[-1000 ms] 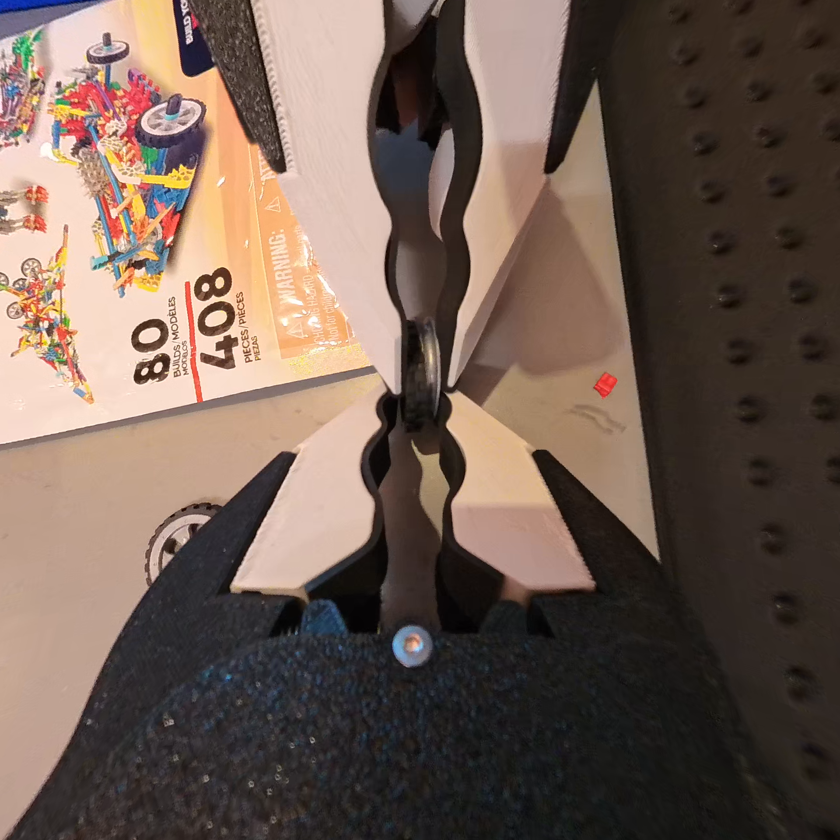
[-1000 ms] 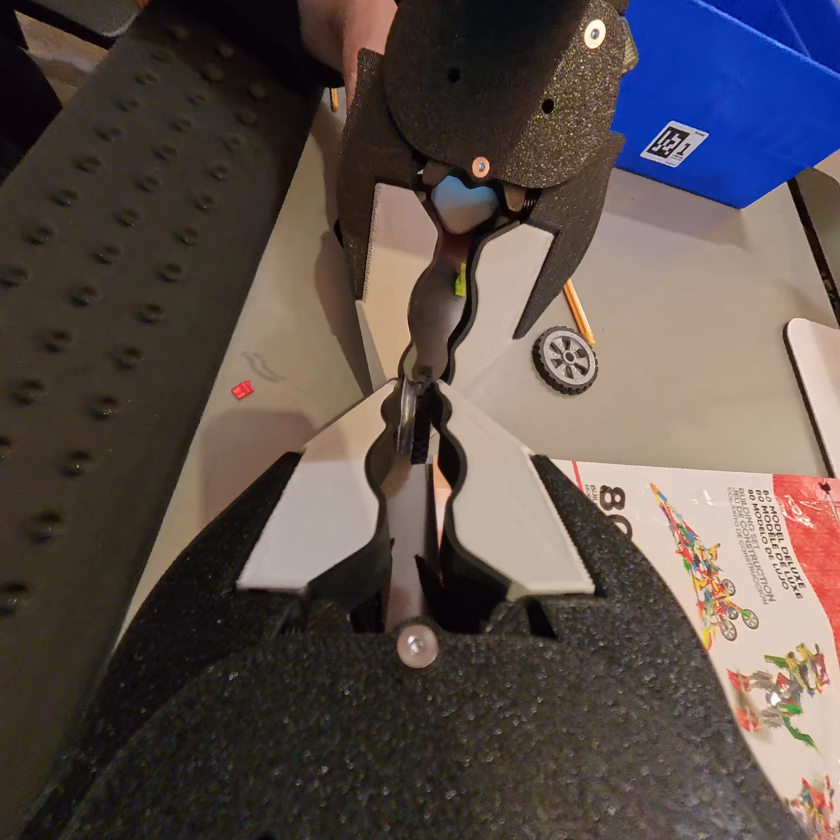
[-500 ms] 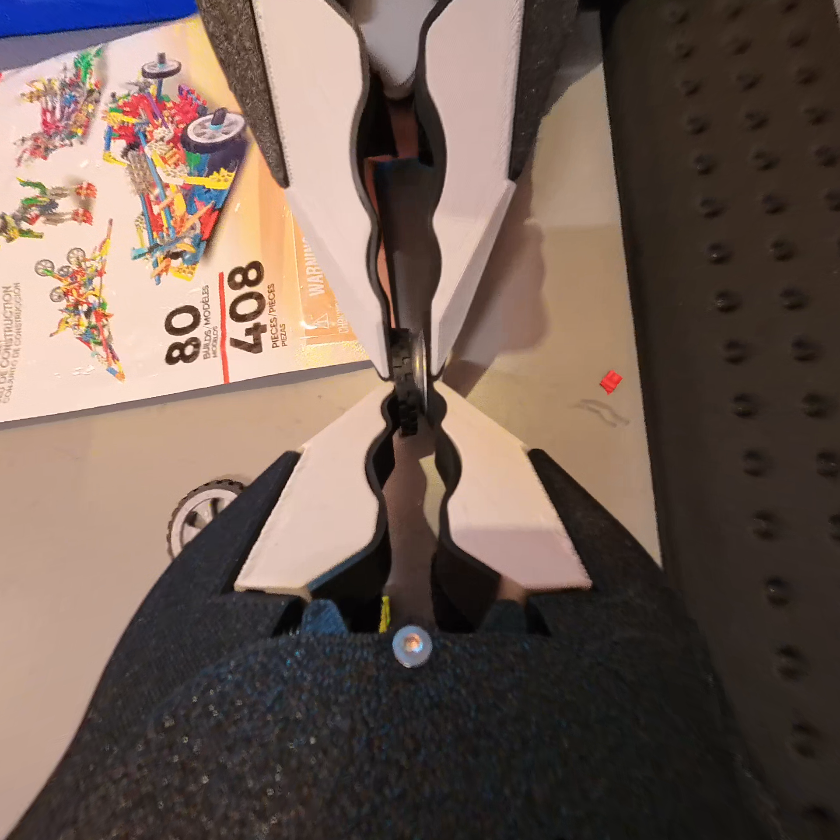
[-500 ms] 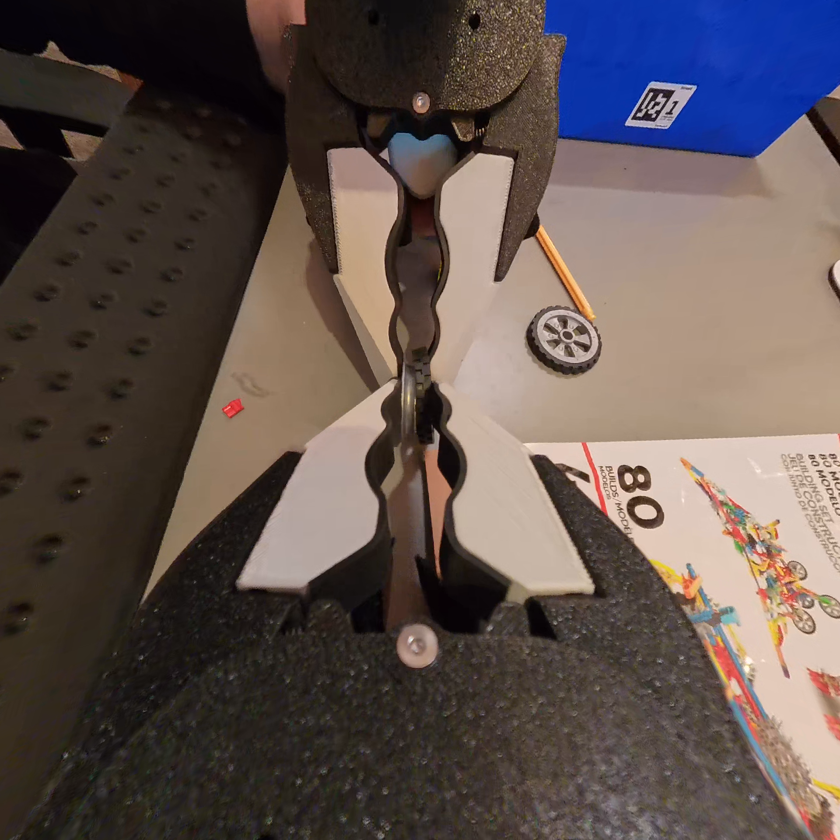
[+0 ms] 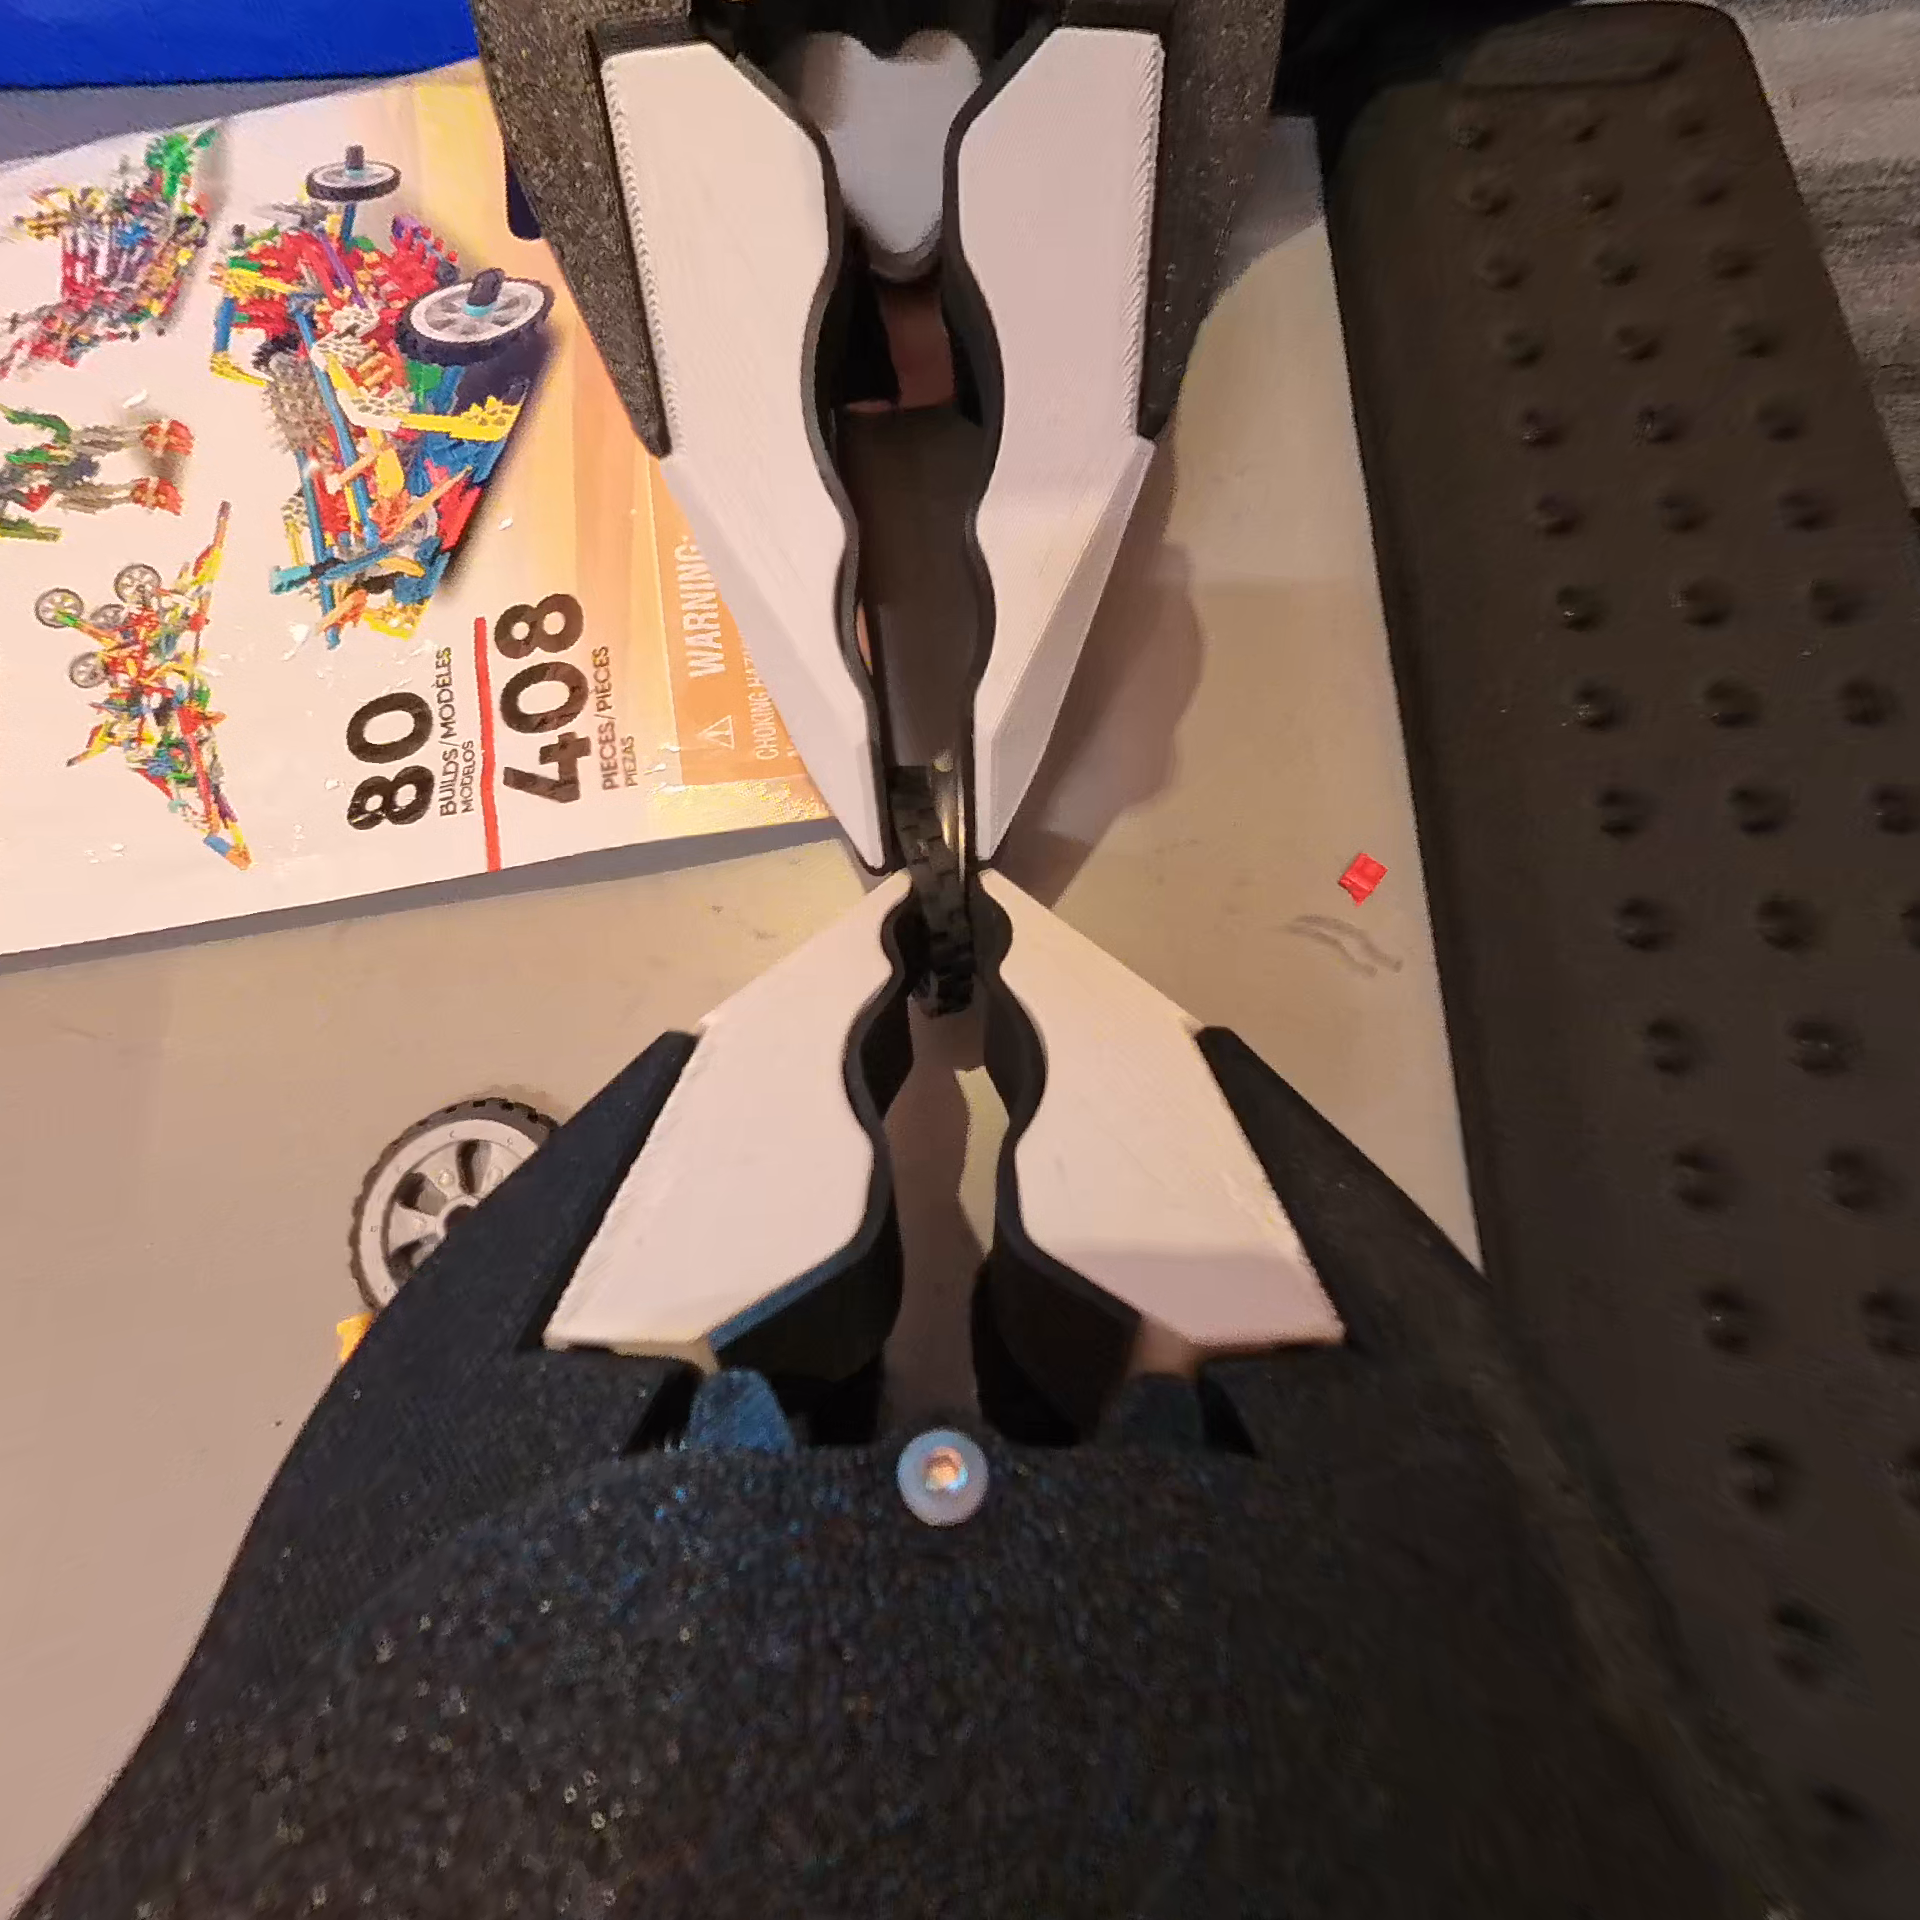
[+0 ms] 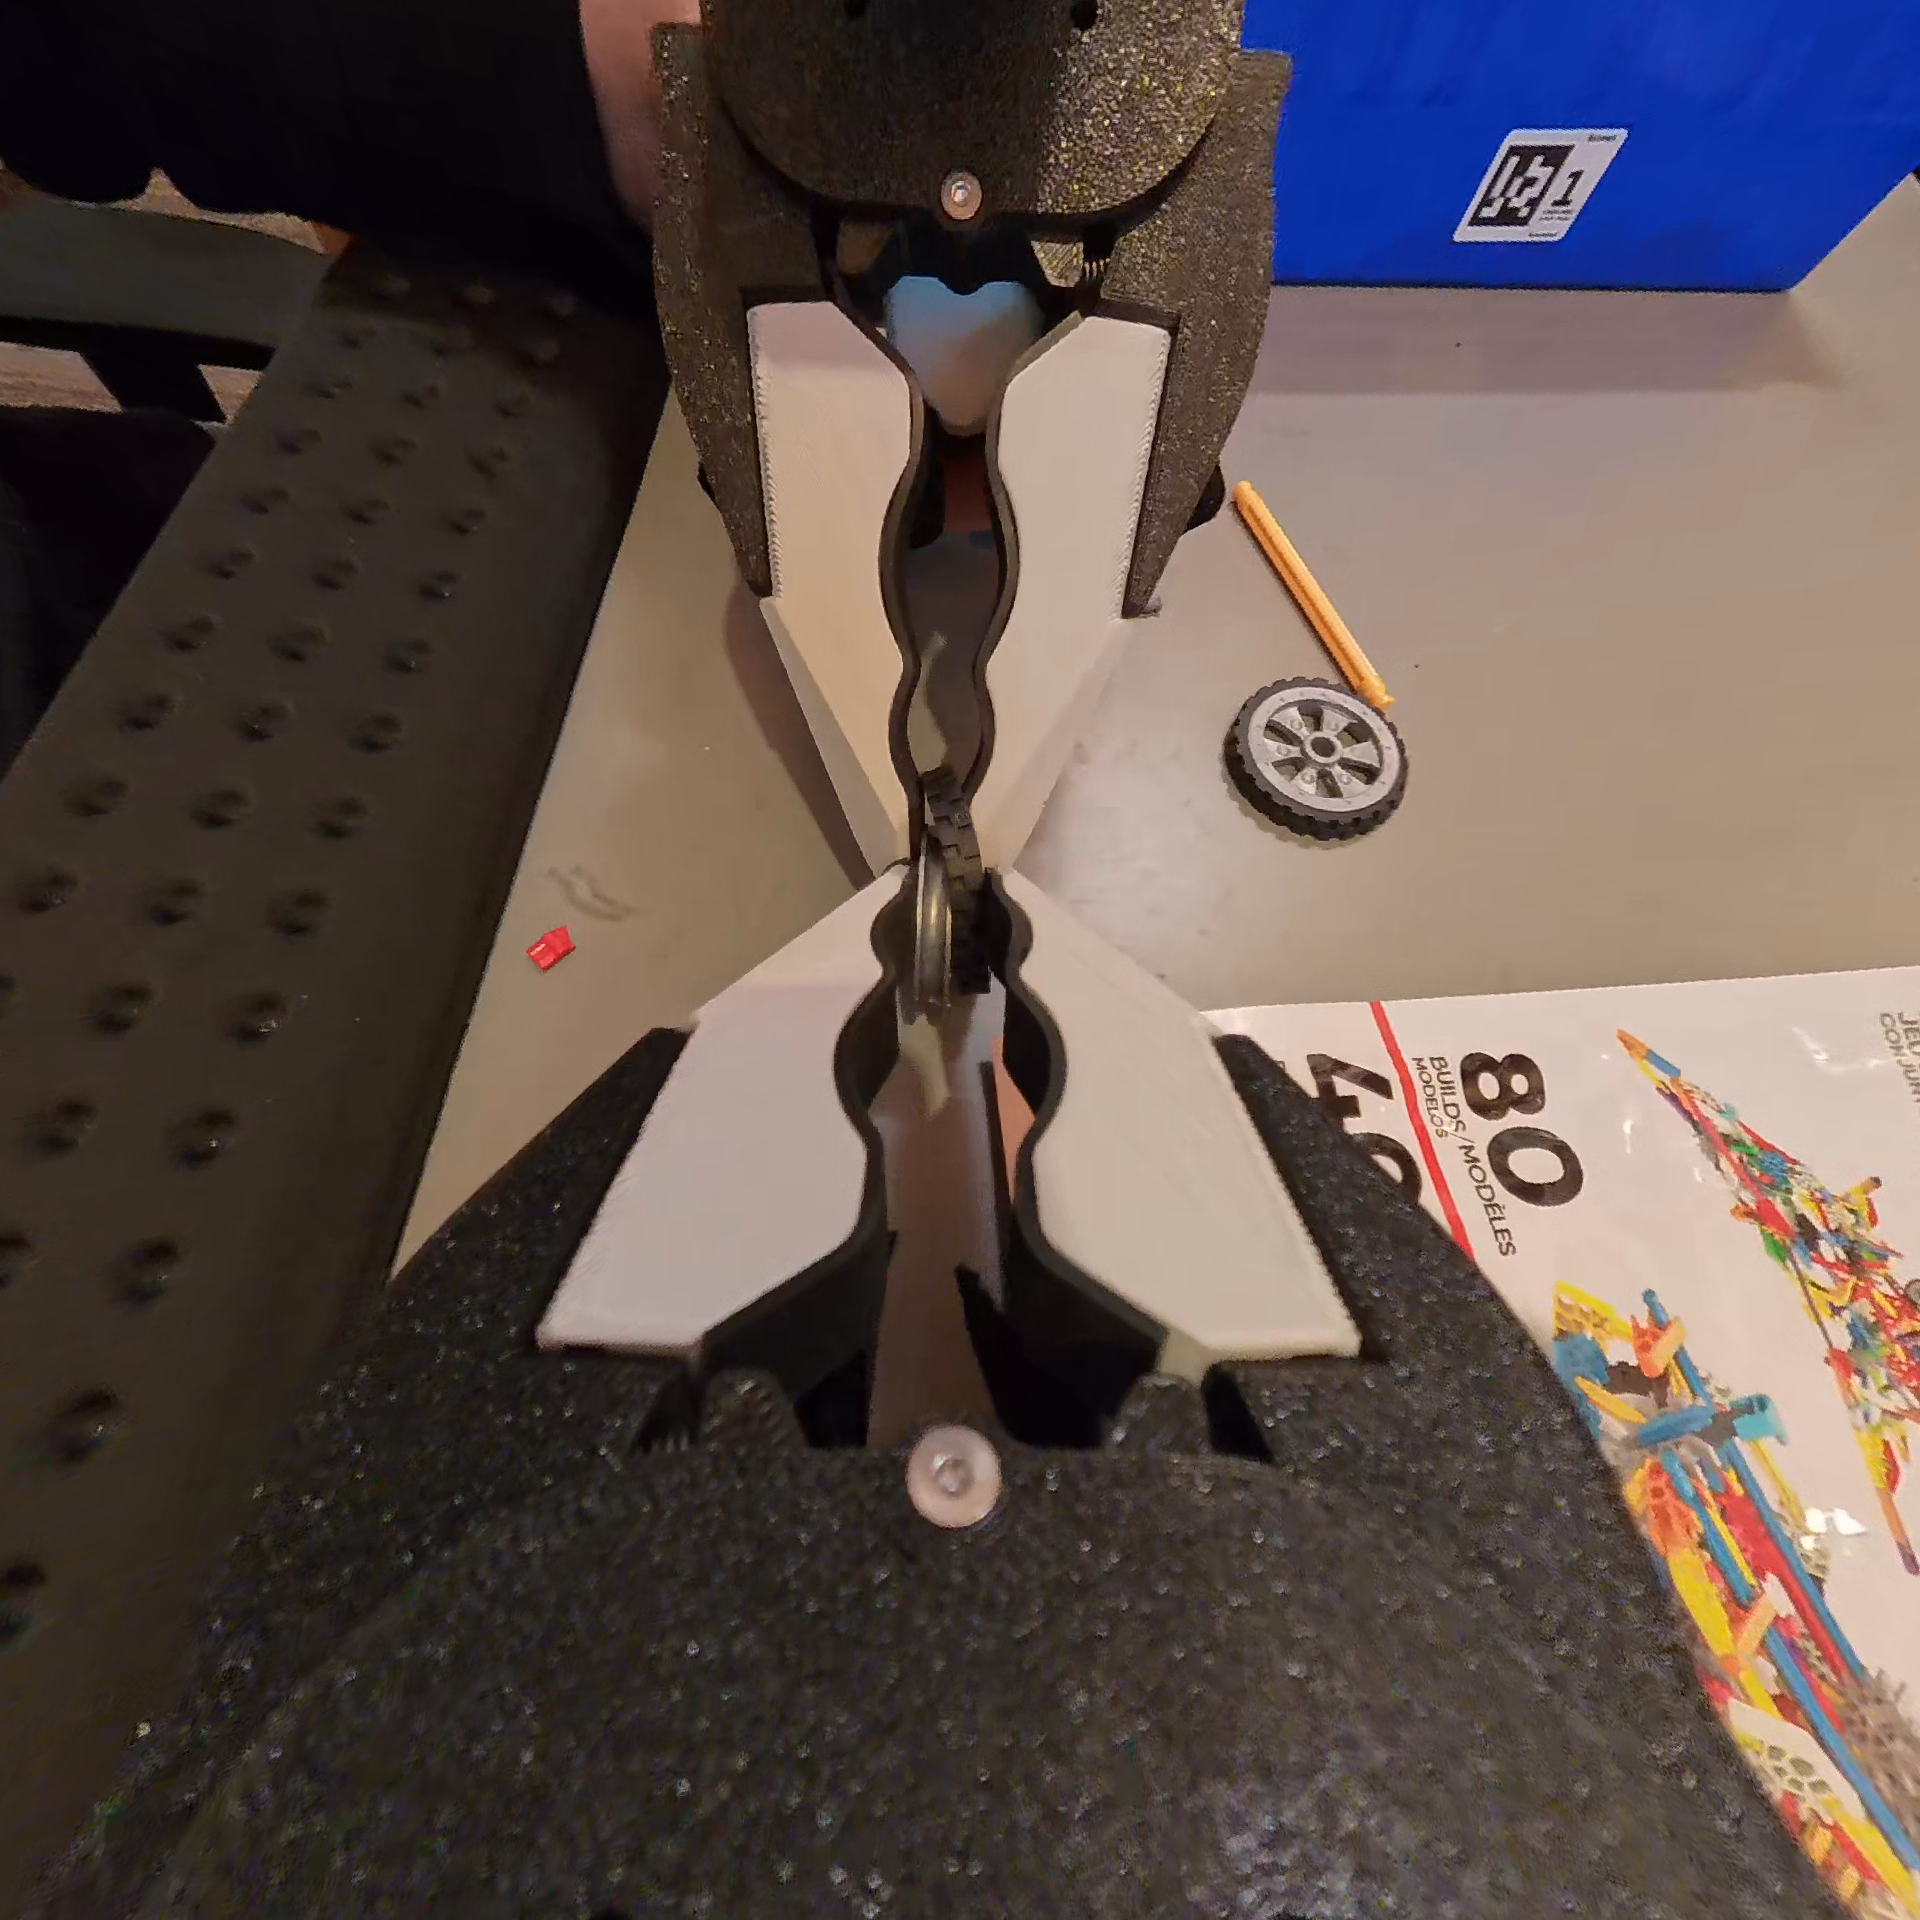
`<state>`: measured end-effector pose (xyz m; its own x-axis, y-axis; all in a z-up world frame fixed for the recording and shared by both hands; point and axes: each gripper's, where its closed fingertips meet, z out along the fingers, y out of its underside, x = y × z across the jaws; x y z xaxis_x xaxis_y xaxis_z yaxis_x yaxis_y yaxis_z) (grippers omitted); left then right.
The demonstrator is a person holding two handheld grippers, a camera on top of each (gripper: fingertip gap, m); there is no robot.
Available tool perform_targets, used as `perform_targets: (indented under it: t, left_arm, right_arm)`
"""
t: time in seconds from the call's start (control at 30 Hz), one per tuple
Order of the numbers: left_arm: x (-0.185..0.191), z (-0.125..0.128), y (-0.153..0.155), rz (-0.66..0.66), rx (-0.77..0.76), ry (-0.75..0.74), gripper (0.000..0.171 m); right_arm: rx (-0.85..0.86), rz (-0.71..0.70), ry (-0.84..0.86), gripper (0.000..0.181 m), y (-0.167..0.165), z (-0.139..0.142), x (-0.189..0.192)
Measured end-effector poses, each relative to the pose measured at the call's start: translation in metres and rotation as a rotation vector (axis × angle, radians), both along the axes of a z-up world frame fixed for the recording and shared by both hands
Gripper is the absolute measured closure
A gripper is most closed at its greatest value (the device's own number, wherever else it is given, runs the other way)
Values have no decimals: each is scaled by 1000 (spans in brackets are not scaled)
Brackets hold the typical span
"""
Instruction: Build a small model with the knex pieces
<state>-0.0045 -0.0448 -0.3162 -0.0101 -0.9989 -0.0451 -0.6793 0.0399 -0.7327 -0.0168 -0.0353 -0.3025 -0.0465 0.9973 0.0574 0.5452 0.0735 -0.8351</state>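
My two grippers meet tip to tip above a grey table (image 5: pixel 208 1143). My left gripper (image 5: pixel 940 894) is shut on a black toothed tyre (image 5: pixel 940 925), held on edge. My right gripper (image 6: pixel 940 894) is shut on a grey wheel disc (image 6: pixel 928 940), also on edge. The tyre (image 6: pixel 961 821) and the disc lie side by side, overlapping and touching. In the left wrist view the right gripper (image 5: pixel 935 826) comes in from the top with the disc (image 5: pixel 954 795). In the right wrist view the left gripper (image 6: pixel 951 821) comes in from the top.
A loose grey wheel with a black tyre (image 6: pixel 1317 758) lies on the table beside an orange rod (image 6: pixel 1309 597). A small red piece (image 5: pixel 1361 878) lies near a black dimpled mat (image 5: pixel 1662 831). A picture booklet (image 5: pixel 312 520) and a blue bin (image 6: pixel 1558 83) are close by. Left and right tips are no more than a few centimetres apart. About 8 cm separates my left fingertips from the small red piece (image 5: pixel 1361 878).
The two grippers have swung from a slanted meeting into a straight line facing each other. The tyre and the disc now overlap more. Both stay shut.
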Motion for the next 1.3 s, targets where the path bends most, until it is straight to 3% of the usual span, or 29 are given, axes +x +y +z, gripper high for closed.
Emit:
perform_targets:
  t: [0.47,0.67,0.87,1.0,1.13,1.3]
  left_arm:
    - [-2,-3,24,86,389,138,170]
    - [-3,-2,14,52,131,41,169]
    - [-2,16,-11,-81,-40,-97,168]
    - [0,19,-13,-83,-74,-127,165]
    - [-3,28,1,-25,-36,-169,150]
    - [0,37,13,28,49,-209,154]
  right_arm:
    - [-29,-120,-52,170,17,-5,2]
    - [-5,-82,-36,169,12,-3,0]
    - [-49,66,61,168,-11,16,0]
    - [-42,75,72,169,-13,20,0]
    - [-104,38,156,169,-5,33,2]
    - [-194,-31,232,170,11,44,5]
